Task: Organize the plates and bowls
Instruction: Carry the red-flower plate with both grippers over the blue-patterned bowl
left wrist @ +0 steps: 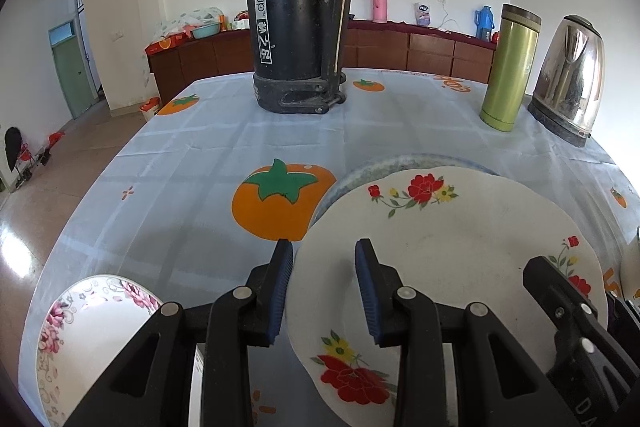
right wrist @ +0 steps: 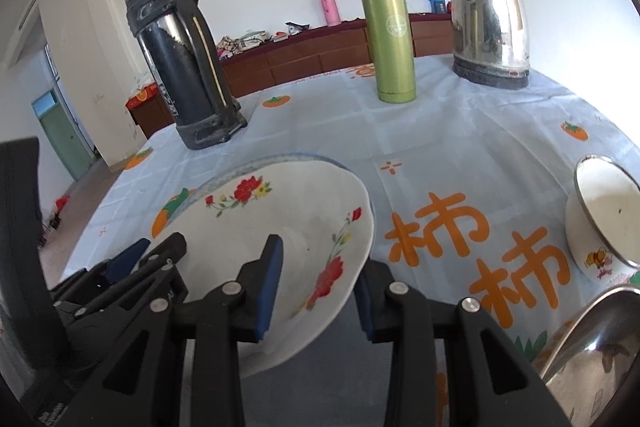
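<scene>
A white plate with red flowers (left wrist: pixel 460 251) lies on top of a blue-rimmed plate (left wrist: pixel 400 163) on the tablecloth; both also show in the right wrist view, the flowered plate (right wrist: pixel 288 227) over the blue-rimmed plate (right wrist: pixel 280 159). My left gripper (left wrist: pixel 325 291) is open, its jaws astride the flowered plate's left rim. My right gripper (right wrist: pixel 316 287) is open, its jaws astride the plate's right rim. A pink-flowered bowl (left wrist: pixel 92 343) sits at the lower left. A white enamel bowl (right wrist: pixel 604 215) and a steel bowl (right wrist: pixel 600 355) sit at the right.
A black thermos (left wrist: pixel 298 11) stands at the table's far middle, a green flask (left wrist: pixel 508 67) and a steel kettle (left wrist: pixel 570 75) at the far right. The table's left edge (left wrist: pixel 120 155) drops to the floor. A wooden cabinet (left wrist: pixel 400 51) lines the back wall.
</scene>
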The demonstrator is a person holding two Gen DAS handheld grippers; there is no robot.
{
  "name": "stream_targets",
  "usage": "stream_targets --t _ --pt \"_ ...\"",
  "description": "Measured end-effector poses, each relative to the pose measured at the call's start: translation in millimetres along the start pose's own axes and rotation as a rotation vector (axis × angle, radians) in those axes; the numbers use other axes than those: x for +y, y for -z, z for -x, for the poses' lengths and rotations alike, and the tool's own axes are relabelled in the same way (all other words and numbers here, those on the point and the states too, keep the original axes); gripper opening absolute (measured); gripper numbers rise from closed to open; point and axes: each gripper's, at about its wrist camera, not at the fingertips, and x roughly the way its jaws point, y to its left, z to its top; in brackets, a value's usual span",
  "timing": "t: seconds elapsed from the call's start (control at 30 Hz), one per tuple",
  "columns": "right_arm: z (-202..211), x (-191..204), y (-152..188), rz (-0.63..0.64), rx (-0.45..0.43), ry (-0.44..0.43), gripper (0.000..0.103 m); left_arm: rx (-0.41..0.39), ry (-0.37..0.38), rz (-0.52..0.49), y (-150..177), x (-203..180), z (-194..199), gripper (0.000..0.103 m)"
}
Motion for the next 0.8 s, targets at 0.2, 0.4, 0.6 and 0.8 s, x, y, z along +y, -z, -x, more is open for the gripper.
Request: stream_targets --t 0.2,0.4,0.6,0.8 --pt "-4.4 0.3 -2.1 0.0 0.003 0.001 0.037 0.002 -0.005 -0.005 -0.4 -1.7 -0.5 0.037" --pt "-4.3 1.9 -1.6 0.008 0.004 -0.018 0.045 0.018 0.001 0.019 -0.3 3.6 -3.2 0.038" --pt "0.2 -4.1 0.2 -0.037 0.0 -0.07 0.047 0.024 0.002 0.02 -0.4 3.6 -4.1 0.041" --pt "6.6 -5.2 2.3 -0.052 -0.011 -0.071 0.047 0.023 -0.002 0.016 -0.2 3.4 -4.7 0.044"
